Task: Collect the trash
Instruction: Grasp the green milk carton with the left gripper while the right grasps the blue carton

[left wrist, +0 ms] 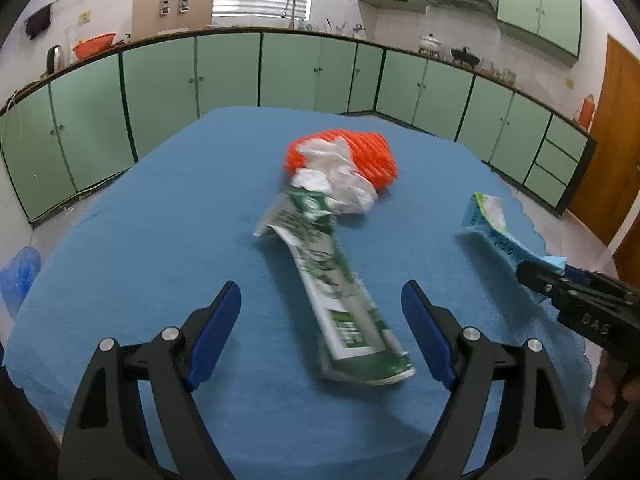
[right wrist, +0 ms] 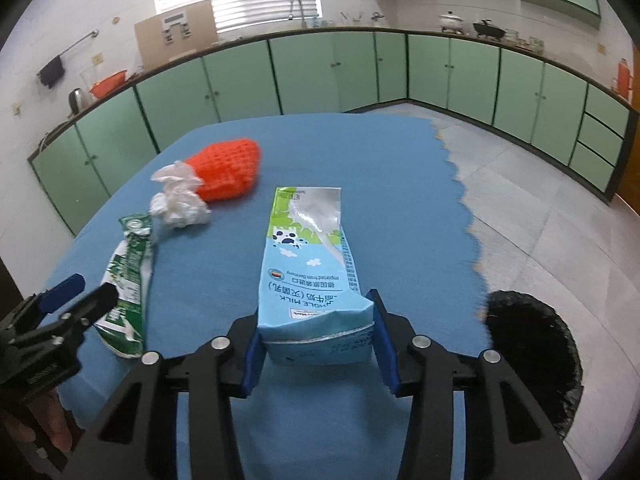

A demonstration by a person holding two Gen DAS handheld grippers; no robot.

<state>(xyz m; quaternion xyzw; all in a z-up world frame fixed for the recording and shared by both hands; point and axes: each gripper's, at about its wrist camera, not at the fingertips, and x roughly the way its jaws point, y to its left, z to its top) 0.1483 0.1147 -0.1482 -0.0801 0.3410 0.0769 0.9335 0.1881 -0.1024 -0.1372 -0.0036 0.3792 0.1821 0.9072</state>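
We held the blue milk carton point(right wrist: 316, 280) clamped in our right gripper point(right wrist: 316, 344), just above the blue tablecloth point(right wrist: 400, 184). Our left gripper point(left wrist: 320, 332) stood wide around the flattened green carton point(left wrist: 340, 300). Farther off lay crumpled white paper point(left wrist: 340, 176) against an orange mesh piece point(left wrist: 372, 152).

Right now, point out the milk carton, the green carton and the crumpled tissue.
milk carton point(right wrist: 310, 276), right wrist view, printed top face
green carton point(left wrist: 340, 300), left wrist view, middle of flattened body
crumpled tissue point(left wrist: 340, 176), left wrist view, centre of wad

Green carton point(left wrist: 340, 284) motion-blurred; dark bin point(right wrist: 532, 356) cut by tongs' arm.
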